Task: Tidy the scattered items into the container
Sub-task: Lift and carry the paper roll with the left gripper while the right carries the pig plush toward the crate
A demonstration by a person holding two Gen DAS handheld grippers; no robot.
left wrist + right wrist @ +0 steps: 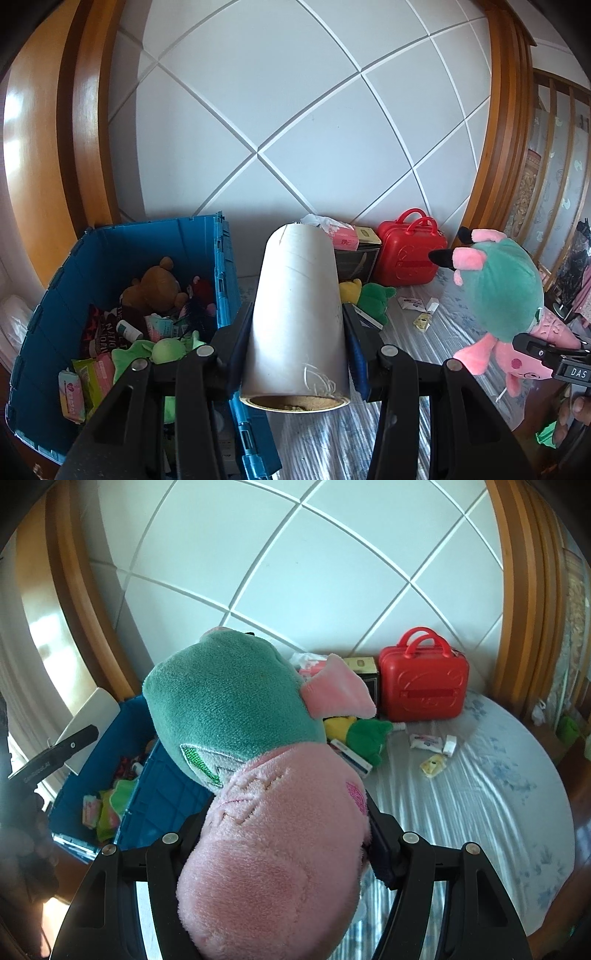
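On the bed (480,794), left gripper (295,332) clamps the roll (297,314) beside the blue bin (122,251), nearer it than right gripper (291,812) gripping the plush (258,775).

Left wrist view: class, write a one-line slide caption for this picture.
Left gripper holds a white roll beside the blue crate of toys; right gripper's pink-and-green plush alongside.

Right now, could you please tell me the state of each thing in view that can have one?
left gripper: shut on the white roll
right gripper: shut on the pink and green plush
blue crate: open, partly filled
red case: closed, upright on the bed
green frog plush: lying on the bed
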